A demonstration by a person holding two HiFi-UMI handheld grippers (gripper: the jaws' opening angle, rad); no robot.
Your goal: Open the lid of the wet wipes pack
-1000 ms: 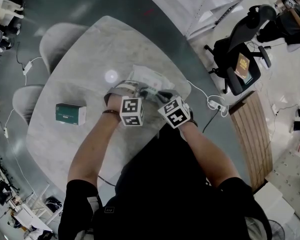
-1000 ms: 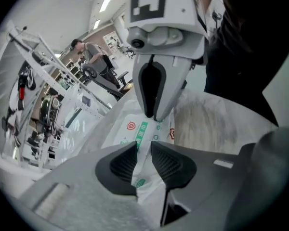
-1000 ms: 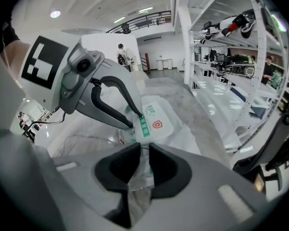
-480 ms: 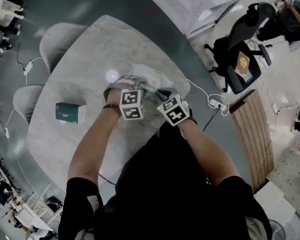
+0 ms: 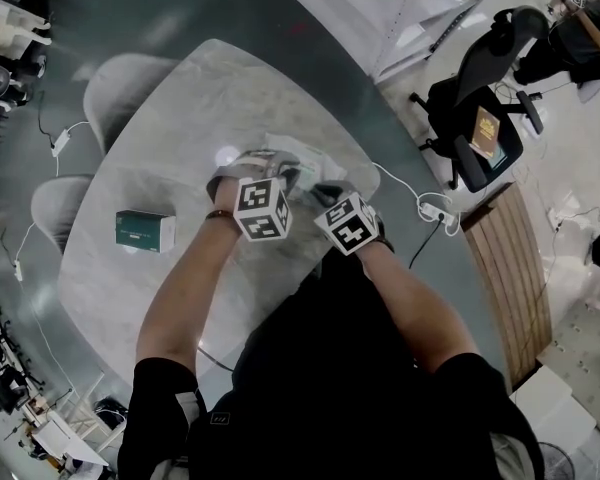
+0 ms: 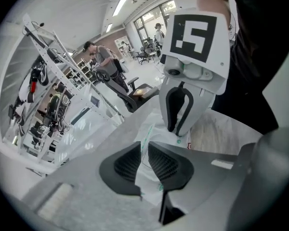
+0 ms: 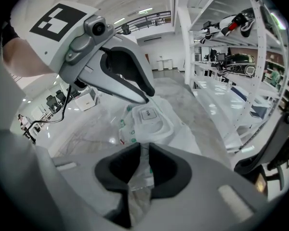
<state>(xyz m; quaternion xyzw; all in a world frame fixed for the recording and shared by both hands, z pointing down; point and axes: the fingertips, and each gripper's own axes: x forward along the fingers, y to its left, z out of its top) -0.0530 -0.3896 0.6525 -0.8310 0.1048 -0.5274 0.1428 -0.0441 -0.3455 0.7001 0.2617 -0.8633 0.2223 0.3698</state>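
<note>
Currently the wet wipes pack [image 5: 298,156] is lying on the marble table [image 5: 180,98], about mid-table, directly ahead of the person. Its white lid [image 7: 149,121] is facing up and looking flat in the right gripper view. I can't tell whether it's lifting at all.

At the near end, the right claw [image 7: 144,165] is clamping the pack's crinkled film edge, pads pressing on it.

Opposite it, the left claw [image 6: 143,159] has just been closing. Its jaws are now sitting nearly together with a thin strip of white pack material pinched in the gap. Whether that's the lid's tab or plain film, can't tell. In the right gripper view its tips are sitting at the lid's end away from the right claw.

Both claws are pointing steeply down, side by side over the pack.

Further out, a green box [image 5: 145,230] is sitting on the table well to the left. Two grey chairs [image 5: 115,83] are standing at the table's left edge. A black office chair [image 5: 480,108] is standing off to the right.
</note>
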